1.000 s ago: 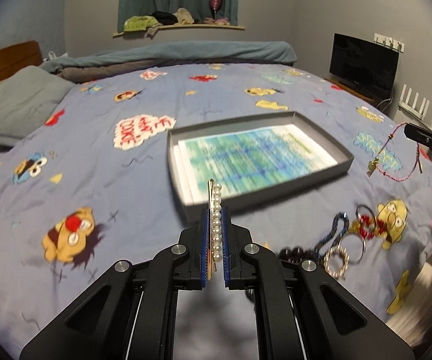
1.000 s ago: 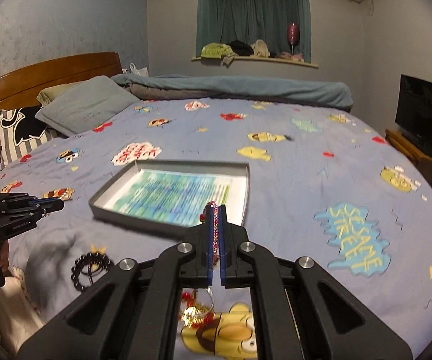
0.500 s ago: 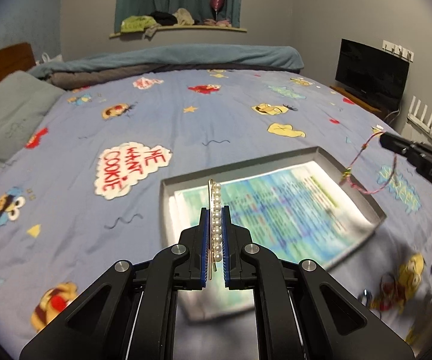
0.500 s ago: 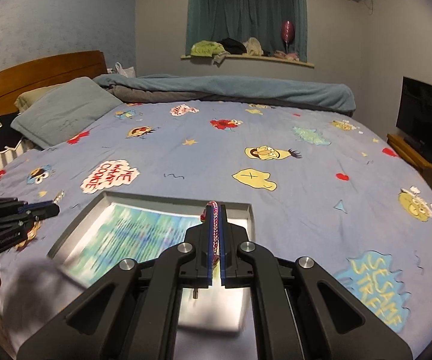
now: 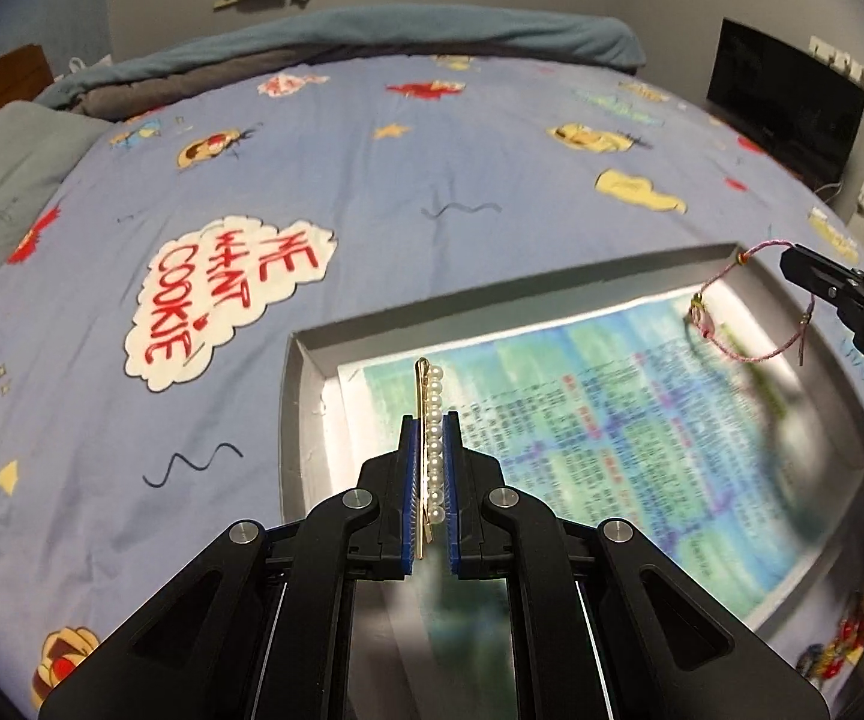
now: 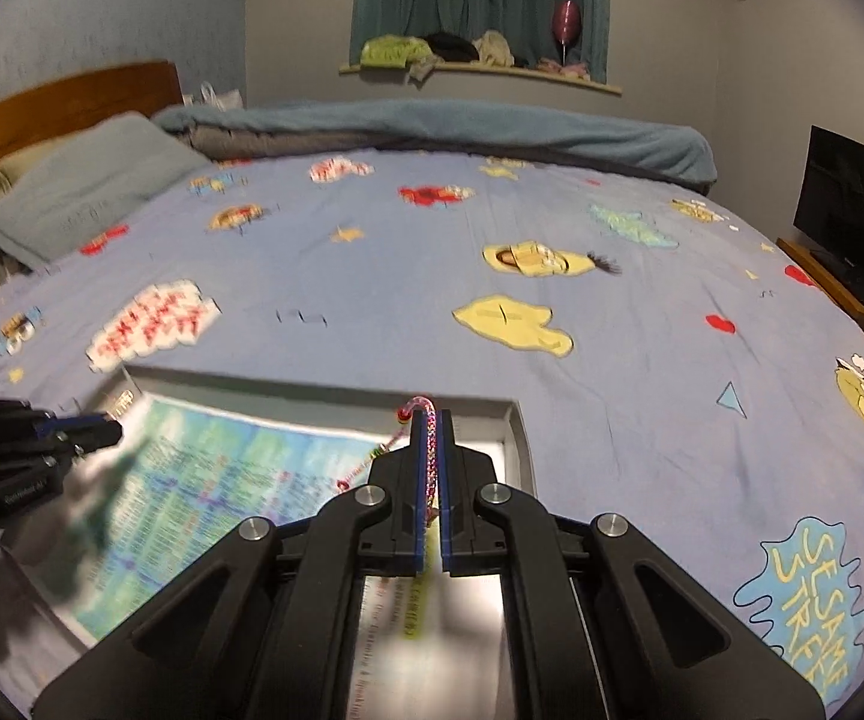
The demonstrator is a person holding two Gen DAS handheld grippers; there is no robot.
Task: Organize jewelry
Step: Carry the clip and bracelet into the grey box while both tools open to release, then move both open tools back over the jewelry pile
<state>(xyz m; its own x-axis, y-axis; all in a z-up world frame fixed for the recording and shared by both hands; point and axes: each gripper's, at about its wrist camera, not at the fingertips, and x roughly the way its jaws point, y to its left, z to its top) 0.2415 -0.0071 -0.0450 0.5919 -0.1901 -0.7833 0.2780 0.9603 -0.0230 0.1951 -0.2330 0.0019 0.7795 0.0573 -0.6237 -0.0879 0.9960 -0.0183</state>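
Item one: pearl hair clip (image 5: 432, 420), a gold bar with a row of small white pearls, pinched lengthwise between the blue pads of my left gripper (image 5: 430, 438), jaws narrowed on it, its tip pointing forward past the fingertips; it hangs over the near left part of the tray and is not yet set down. Item two: braided cord bracelet (image 6: 426, 450), pink and red with a few small beads and loose tails, clamped between the pads of my right gripper (image 6: 429, 444), jaws likewise narrow; from the left camera its loop dangles in the air over the far right corner of the tray. Container: one shallow grey tray (image 5: 294, 396) lying on the blue cartoon-print bedsheet (image 5: 372, 180), its floor covered by a printed sheet (image 5: 612, 432) in blue and green with lines of text. Contents of tray: only that liner, as far as I can tell; part of the floor is blurred or hidden behind my fingers, so I cannot rule out something small. Other stock: a red and gold cluster (image 5: 840, 648) lies on the sheet outside the tray near the lower right edge of the left view, too blurred to name piece by piece. Progress, by my judgement: early to middle; two pieces are lifted and carried over the tray, none visibly deposited, and at least the outside cluster remains to be fetched.
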